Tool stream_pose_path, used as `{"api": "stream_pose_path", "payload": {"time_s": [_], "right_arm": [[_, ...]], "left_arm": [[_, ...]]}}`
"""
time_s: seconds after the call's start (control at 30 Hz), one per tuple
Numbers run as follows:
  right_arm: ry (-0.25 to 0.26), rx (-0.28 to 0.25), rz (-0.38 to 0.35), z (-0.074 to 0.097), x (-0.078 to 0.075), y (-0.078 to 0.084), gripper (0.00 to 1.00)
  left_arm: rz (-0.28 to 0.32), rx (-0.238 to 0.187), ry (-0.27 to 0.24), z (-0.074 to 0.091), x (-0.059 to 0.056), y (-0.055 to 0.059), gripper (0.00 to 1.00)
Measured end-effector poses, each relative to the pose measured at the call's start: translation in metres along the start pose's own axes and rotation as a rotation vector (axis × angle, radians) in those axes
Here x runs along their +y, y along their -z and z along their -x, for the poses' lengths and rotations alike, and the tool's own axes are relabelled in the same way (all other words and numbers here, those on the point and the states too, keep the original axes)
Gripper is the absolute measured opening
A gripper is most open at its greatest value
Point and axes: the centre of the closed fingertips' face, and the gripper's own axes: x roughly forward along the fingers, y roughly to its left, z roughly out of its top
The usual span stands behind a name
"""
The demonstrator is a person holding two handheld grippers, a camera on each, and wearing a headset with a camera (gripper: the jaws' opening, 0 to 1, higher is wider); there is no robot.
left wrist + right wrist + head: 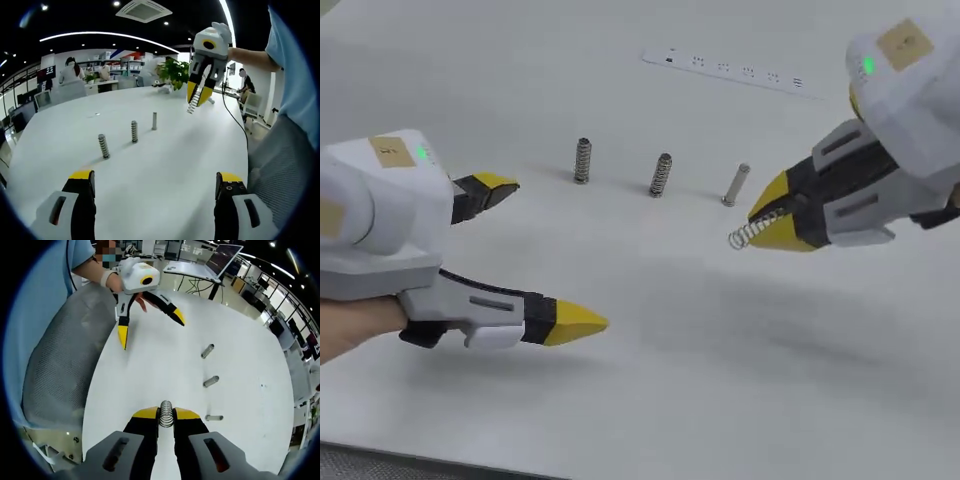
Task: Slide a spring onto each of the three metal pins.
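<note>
The right gripper (775, 225) pinches a spring (750, 232) near the bare metal pin (736, 185), toward the far edge of the white table (720, 380). The middle pin (661, 175) and the end pin (583, 160) each carry a spring. The left gripper (552, 252) is spread wide near the front edge, with nothing between its jaws.

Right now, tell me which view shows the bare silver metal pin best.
Head view: the bare silver metal pin stands largest and unblocked. The left gripper view shows it small, far off; the right gripper view shows it tiny and distorted.
</note>
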Motion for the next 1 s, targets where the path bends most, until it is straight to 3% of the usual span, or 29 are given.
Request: {"api": "stream_pose_path", "payload": {"time_s": [0.23,0.47,1.0], "right_arm": [[0.01,0.093,0.035,0.006,-0.048,0.015,0.08],[-0.01,0.138,0.053,-0.002,-0.072,0.02,0.08],[-0.104,0.214,0.08,-0.03,-0.087,0.032,0.08]], "left_arm": [[0.0,-0.013,-0.019,0.001,0.007,-0.001,0.98],[0.008,-0.008,-0.02,0.002,0.009,0.002,0.98],[0.021,-0.001,-0.018,0.002,0.011,0.005,0.98]]}}
